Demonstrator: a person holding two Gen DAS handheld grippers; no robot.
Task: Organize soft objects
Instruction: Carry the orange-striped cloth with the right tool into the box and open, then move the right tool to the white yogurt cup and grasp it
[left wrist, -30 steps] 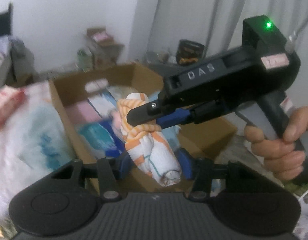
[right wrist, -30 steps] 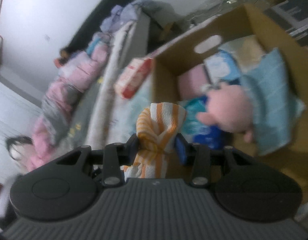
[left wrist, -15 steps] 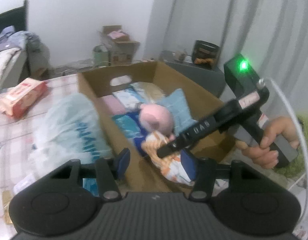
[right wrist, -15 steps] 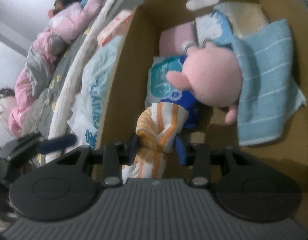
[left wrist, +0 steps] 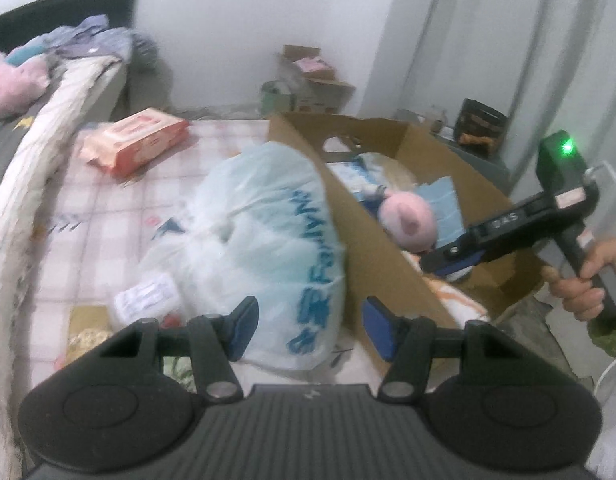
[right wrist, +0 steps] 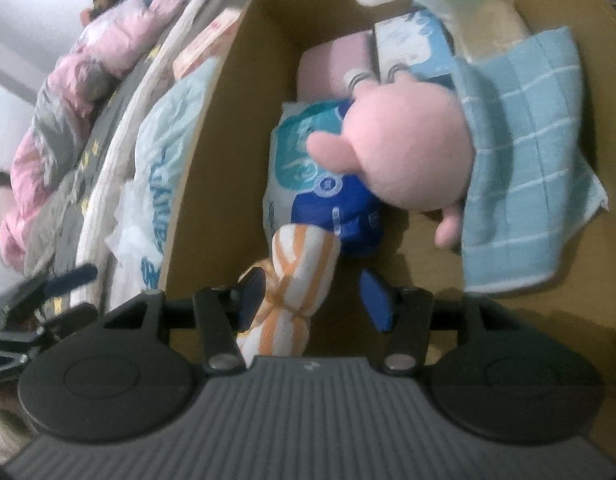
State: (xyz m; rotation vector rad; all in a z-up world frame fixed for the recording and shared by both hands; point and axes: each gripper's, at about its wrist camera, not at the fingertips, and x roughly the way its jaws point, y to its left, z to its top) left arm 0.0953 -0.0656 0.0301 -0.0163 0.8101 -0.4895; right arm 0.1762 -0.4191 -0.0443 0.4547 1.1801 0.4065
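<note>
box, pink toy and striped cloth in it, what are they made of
Box: brown cardboard, matte, with a cut handle slot. Pink toy: looks like plush, fuzzy and rounded. Striped cloth: orange-and-white towel fabric, probably cotton, knotted and soft.

Left wrist camera sits out over the bed, beside the cardboard box (left wrist: 391,248), looking slantwise down past a white plastic bag (left wrist: 260,232) toward the box's far wall. Right wrist camera hangs right above that same box (right wrist: 228,128), close in, peering steeply down inside. Both catch the pink plush toy (left wrist: 407,220) (right wrist: 411,144) and the bag (right wrist: 160,168) outside the box's left wall.
</note>
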